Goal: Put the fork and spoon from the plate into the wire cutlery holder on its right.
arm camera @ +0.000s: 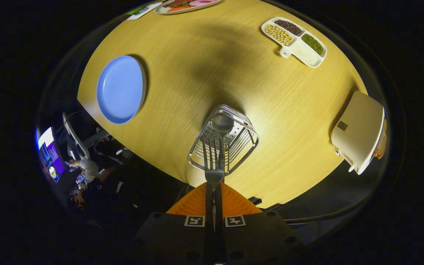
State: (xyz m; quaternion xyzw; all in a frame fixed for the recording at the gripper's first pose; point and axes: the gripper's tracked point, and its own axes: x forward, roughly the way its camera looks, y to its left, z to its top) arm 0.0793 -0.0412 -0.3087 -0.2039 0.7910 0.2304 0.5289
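The gripper [214,191] is clenched on the fork [214,162], both fingers pressed against its handle with almost no gap between them. The fork's long axis runs straight ahead along the fingers, tines pointing away from the gripper and reaching over the near rim of the holder [223,141]. The fork's neck and head sit just ahead of the fingertips; the handle is hidden between the fingers.

The spoon [222,125] already stands in the holder, its bowl showing near the far rim, in line with the fork and just beyond the tines. Whether the tines touch the spoon or the wires is hard to tell.

The holder stands on the yellow worktop [204,66], directly ahead of the gripper. The blue plate [120,88] lies well apart to the holder's left, bare. Beyond the holder, to the right, is a white divided dish [296,41] with beans and grains. A white appliance [359,130] sits at the worktop's right edge, and a platter [186,5] of food lies at the far edge.
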